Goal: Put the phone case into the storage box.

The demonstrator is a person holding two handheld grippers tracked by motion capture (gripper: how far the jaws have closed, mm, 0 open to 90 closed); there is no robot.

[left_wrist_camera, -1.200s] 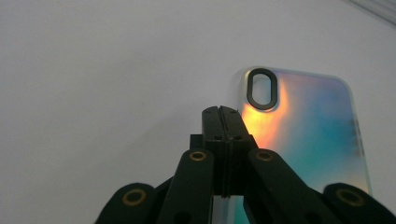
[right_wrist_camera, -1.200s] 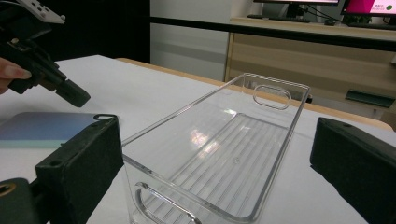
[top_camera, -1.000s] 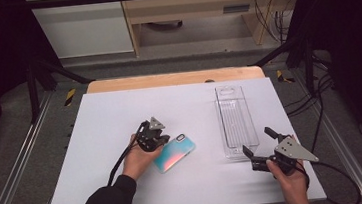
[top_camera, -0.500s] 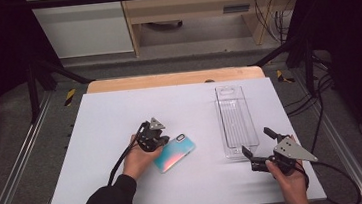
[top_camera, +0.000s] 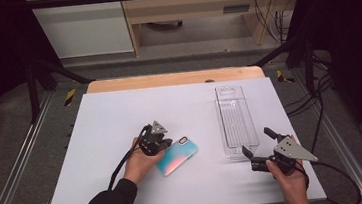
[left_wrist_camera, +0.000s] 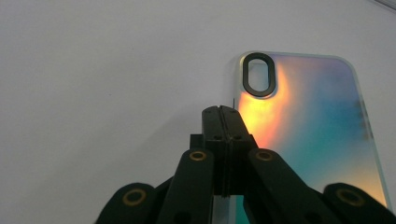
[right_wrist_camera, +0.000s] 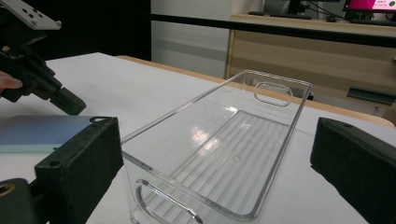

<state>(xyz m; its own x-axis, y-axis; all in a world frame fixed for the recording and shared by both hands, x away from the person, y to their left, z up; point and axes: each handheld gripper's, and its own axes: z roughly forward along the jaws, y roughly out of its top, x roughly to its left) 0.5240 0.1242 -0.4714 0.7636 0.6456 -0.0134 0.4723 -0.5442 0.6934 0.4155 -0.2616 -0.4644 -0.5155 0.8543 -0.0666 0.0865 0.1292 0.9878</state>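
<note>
Nothing has moved since the earlier frames. The left gripper (top_camera: 165, 142), jaws pressed together on nothing, rests at the phone case's (top_camera: 176, 156) long edge near the surface's (top_camera: 110, 114) front middle. Open surface separates the clear bin (top_camera: 236, 121) toward the right edge; the right gripper (top_camera: 258, 147) gapes wide before it.

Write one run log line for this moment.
left tongs: shut, at iridescent phone case edge | right tongs: open, facing clear plastic bin | white table

Bare white table (top_camera: 120, 113) left and centre, clear bin (top_camera: 236, 122) (open-topped) blocking right side
</note>
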